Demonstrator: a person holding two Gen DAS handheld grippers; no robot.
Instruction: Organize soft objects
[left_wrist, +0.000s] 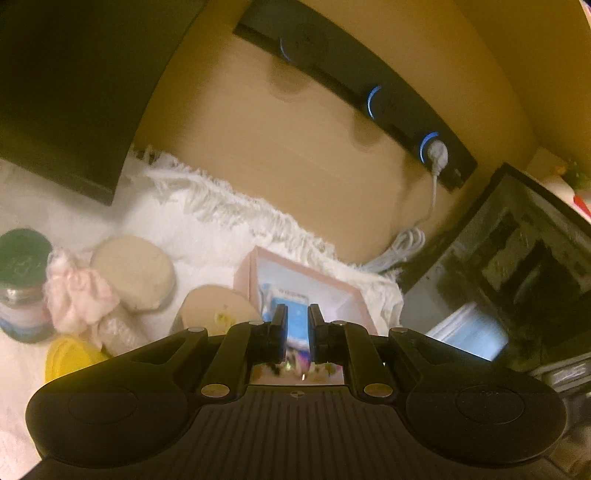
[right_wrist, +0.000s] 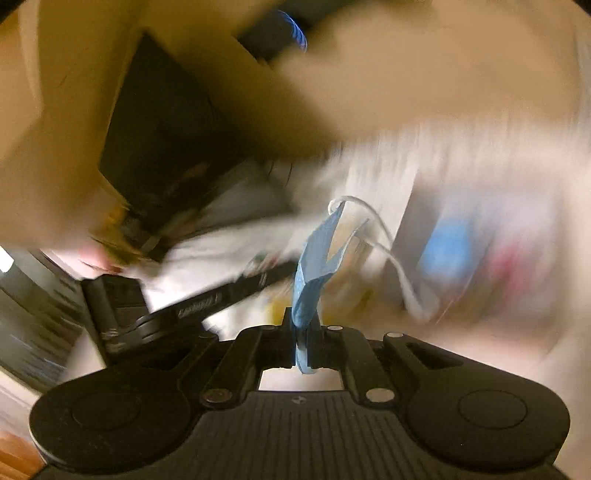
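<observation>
My left gripper has its jaws nearly closed, with a blue packet seen between the fingers; I cannot tell whether it grips it. The packet lies in a pink box on a white fringed rug. Two beige round sponges and a pink fluffy cloth lie to the left. My right gripper is shut on a blue face mask, whose white ear loops dangle. The right wrist view is strongly blurred.
A green-lidded jar and a yellow lid sit at the left. A black power strip with a white plug and cord runs along the wall. A dark cabinet stands at the right.
</observation>
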